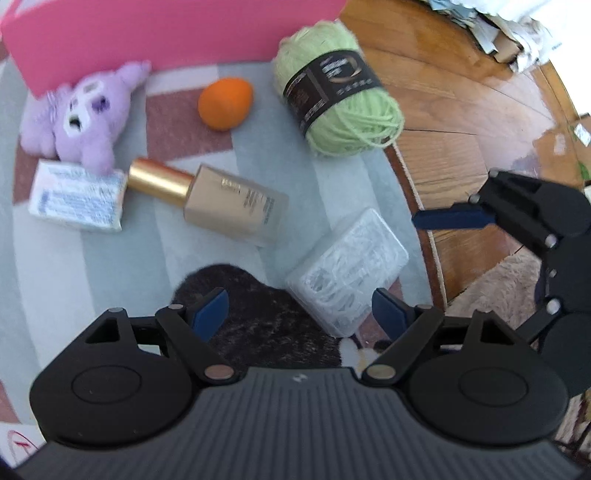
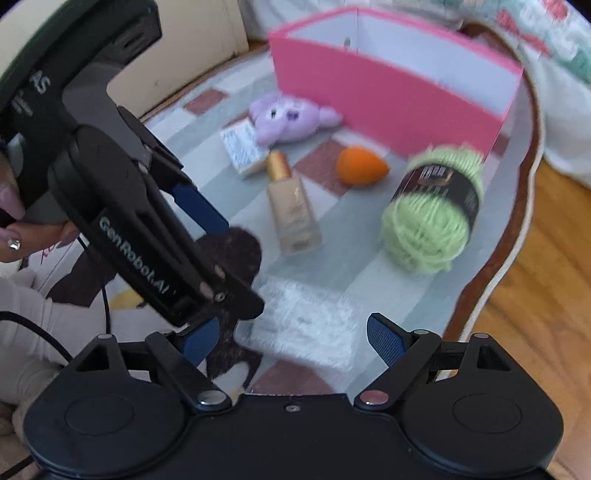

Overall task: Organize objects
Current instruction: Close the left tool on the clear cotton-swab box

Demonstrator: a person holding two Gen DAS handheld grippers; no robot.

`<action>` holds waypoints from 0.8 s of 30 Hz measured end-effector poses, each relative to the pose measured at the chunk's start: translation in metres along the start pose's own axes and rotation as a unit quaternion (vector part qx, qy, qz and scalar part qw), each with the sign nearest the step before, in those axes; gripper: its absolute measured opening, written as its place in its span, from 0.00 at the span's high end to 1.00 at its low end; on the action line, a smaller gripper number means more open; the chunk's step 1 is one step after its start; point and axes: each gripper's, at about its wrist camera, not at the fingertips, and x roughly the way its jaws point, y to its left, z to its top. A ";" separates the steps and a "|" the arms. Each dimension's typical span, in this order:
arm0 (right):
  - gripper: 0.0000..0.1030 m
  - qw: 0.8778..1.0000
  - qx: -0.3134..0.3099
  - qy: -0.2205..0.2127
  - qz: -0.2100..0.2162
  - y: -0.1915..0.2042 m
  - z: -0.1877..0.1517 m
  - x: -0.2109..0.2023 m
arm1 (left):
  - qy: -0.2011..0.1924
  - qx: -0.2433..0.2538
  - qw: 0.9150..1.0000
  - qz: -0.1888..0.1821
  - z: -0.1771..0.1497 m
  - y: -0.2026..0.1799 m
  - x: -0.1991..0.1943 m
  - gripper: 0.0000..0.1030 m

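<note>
In the left wrist view, a purple plush toy (image 1: 86, 112) lies at upper left against the pink box (image 1: 147, 33), one of its limbs resting on a small white carton (image 1: 77, 195). Right of these lie a foundation bottle (image 1: 218, 199) with a gold cap, an orange makeup sponge (image 1: 225, 103) and a green yarn skein (image 1: 340, 92). At lower centre the left gripper (image 1: 299, 314) stands wide open and empty above a dark patch printed on the tablecloth (image 1: 92, 258), a clear plastic case (image 1: 347, 273) just by its right finger. In the right wrist view, the right gripper (image 2: 291, 341) is likewise spread wide, gripping nothing, over that case.
</note>
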 end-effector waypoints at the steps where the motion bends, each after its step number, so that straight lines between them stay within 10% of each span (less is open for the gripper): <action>1: 0.13 1.000 0.005 0.009 -0.002 -0.002 0.001 0.005 | 0.006 0.001 1.000 -0.004 0.000 0.001 0.003 0.20; 10: 0.13 0.998 0.029 0.052 -0.023 -0.007 0.006 0.027 | 0.030 -0.022 0.997 -0.070 -0.002 0.008 0.027 0.52; 15: 0.08 0.988 0.106 0.112 0.015 -0.027 0.006 0.047 | 0.010 -0.051 0.995 -0.089 -0.006 0.008 0.035 0.56; 24: 0.16 0.985 0.154 0.079 0.021 -0.026 0.011 0.043 | -0.022 -0.053 0.996 -0.069 -0.001 0.019 0.024 0.62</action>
